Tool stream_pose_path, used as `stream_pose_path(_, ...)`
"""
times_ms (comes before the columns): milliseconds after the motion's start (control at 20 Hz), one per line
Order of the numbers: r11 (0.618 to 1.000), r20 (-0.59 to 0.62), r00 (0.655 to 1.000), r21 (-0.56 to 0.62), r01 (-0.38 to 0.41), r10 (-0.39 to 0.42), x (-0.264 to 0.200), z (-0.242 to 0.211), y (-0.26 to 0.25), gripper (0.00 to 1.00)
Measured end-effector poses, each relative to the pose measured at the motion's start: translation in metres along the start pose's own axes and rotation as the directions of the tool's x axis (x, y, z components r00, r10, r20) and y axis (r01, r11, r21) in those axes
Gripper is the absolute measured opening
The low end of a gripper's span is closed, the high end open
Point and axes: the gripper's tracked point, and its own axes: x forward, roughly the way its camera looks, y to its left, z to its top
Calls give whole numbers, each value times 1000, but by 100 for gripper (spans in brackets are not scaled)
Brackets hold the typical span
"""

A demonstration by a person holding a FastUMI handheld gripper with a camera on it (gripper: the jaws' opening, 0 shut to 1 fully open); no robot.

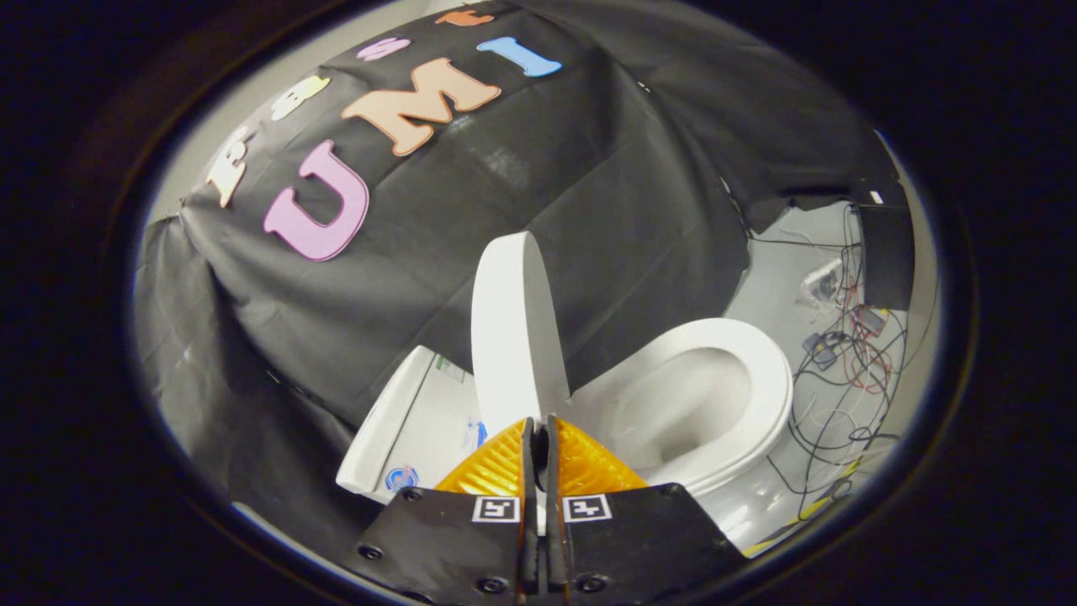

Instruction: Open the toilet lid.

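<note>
The toilet lid [513,324] stands raised, nearly upright, between the tank [412,421] and the bowl [681,404]. The gripper [539,433] has its fingers closed on the lid's lower edge, probably to steady it as it tips toward the tank. The bowl lies open and looks empty. Cables [850,362] sprawl on the floor beyond.

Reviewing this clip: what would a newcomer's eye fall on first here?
The raised toilet lid, standing on edge just ahead of the fingers, with the open bowl beside it. The gripper is nearly closed on the lid's lower edge. Loose cables sprawl on the floor beyond the bowl.
</note>
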Motion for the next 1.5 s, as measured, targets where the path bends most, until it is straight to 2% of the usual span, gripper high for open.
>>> stream_pose_path(350,997,-15,1000,-80,-17,16,2,-4,37,5)
stream_pose_path(650,996,-19,999,-78,-47,46,4,-11,64,5)
stream_pose_path(900,988,-29,997,-138,-71,67,12,-21,97,5)
stream_pose_path(1500,936,-73,994,-337,-102,82,27,-57,154,5)
